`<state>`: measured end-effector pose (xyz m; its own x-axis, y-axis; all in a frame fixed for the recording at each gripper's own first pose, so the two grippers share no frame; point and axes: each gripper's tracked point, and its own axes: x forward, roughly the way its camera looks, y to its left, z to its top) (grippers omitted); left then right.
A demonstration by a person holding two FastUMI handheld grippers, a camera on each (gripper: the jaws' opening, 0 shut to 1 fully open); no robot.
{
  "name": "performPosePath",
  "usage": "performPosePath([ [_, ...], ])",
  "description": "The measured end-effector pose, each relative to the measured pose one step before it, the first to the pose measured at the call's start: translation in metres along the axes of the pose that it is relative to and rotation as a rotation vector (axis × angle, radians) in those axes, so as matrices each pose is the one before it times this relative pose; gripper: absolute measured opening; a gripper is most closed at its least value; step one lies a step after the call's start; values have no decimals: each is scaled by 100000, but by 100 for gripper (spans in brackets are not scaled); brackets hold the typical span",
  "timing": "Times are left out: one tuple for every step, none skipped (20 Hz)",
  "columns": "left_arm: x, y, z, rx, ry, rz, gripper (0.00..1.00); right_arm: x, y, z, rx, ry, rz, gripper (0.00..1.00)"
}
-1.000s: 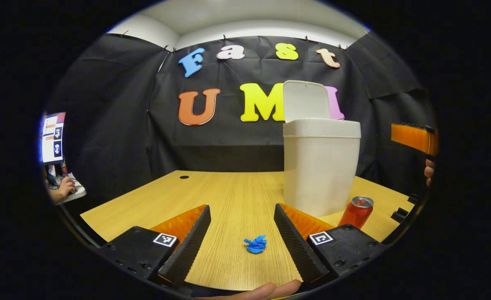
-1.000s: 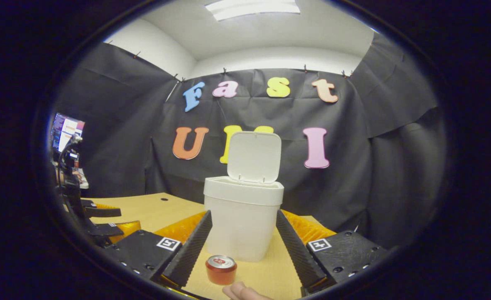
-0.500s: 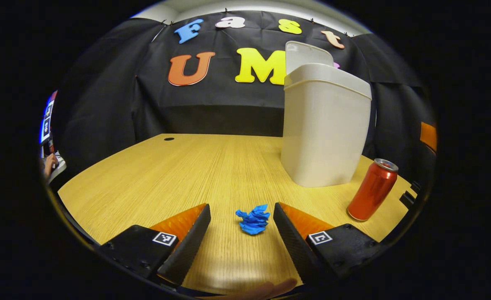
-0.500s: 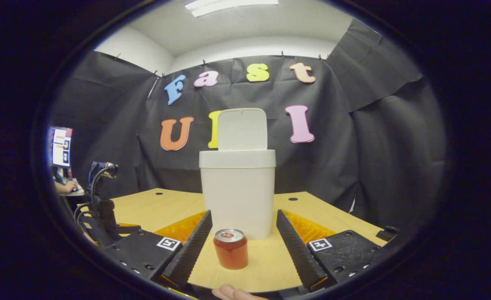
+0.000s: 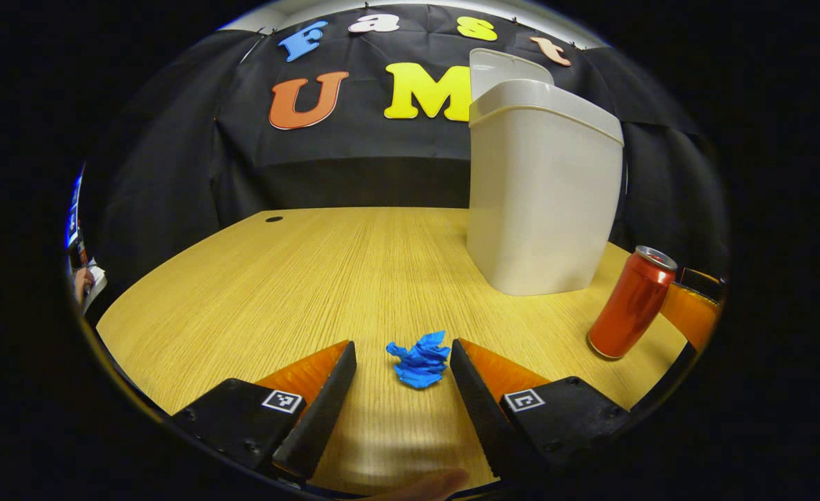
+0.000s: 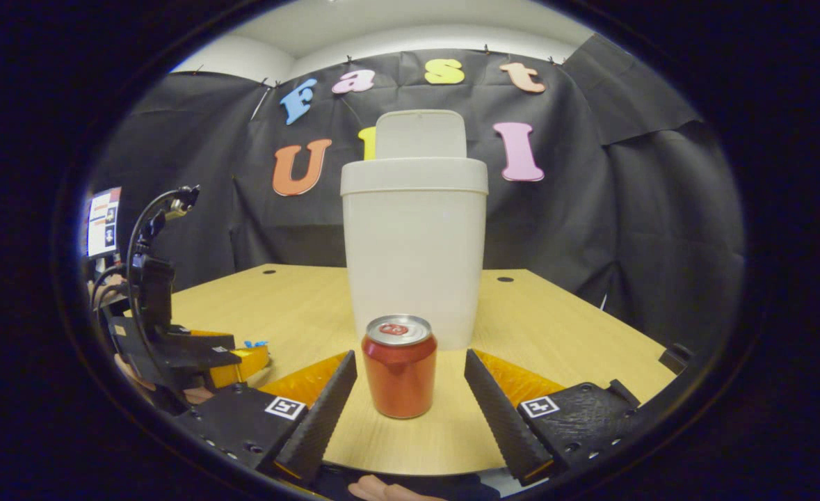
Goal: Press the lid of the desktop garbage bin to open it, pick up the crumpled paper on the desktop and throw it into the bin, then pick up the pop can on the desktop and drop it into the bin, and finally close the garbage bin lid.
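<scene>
Bin (image 6: 414,236) stood on the table (image 5: 298,278), lid (image 6: 420,133) tipped up behind the rim; the opening step looked done. Step in hand, by my reading: picking up the crumpled paper.

Left gripper (image 5: 403,358) sat low over the table, jaws spread wide and holding nothing. Blue crumpled paper (image 5: 418,359) lay on the wood between the two fingertips, a gap showing on either side. Next move would call for a short push forward so the paper sits deeper between the jaws, then a close on it, then a lift up over the bin's rim to drop it in. The paper is light and irregular, so the jaws could nudge it aside if they closed off-centre.

Right gripper (image 6: 410,369) was also wide open and empty. Pop can (image 6: 399,366) stood upright in front of the bin, between that gripper's fingertips but clear of both. From the left gripper view the can sat off to the right of the bin.

Writing: square black-and-white markers on both grippers' bodies; the red can's side showed no readable brand.
</scene>
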<state>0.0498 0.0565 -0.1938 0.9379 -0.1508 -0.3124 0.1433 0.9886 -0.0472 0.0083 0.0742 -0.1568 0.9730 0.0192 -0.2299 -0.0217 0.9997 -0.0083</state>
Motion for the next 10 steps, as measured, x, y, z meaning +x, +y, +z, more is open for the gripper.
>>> performPosePath([
  [246, -16, -296, -1002, 1995, -321, 87, 306, 83, -294, -159, 1338, 205, 96],
  [37, -127, -422, -963, 1533, -536, 86, 367, 267, -287, -124, 1227, 909, 96],
  [64, -28, -388, -757, 1941, -117, 84, 190, 155, -190, -153, 922, 452, 96],
  [-127, 136, 122, 901, -252, 838, 83, 102, 15, -194, -560, 591, -54, 96],
  [46, 76, 148, 1663, -176, 186, 81, 284, -81, -22, -744, 487, -617, 96],
  [18, 362, -108, -309, 285, 1636, 76, 901, -214, -174, -1115, 622, -1207, 96],
  [107, 211, 129, -722, -210, 331, 72, 366, -119, -149, -270, 464, -700, 96],
  [97, -5, 51, -418, -49, 73, 70, 261, -86, -220, 7, 848, -207, 96],
  [176, 207, 21, -205, 285, 545, 68, 273, 105, -160, -146, 959, 555, 96],
  [23, 109, 78, 145, -75, 73, 65, 239, 31, -19, -326, 491, 349, 97],
])
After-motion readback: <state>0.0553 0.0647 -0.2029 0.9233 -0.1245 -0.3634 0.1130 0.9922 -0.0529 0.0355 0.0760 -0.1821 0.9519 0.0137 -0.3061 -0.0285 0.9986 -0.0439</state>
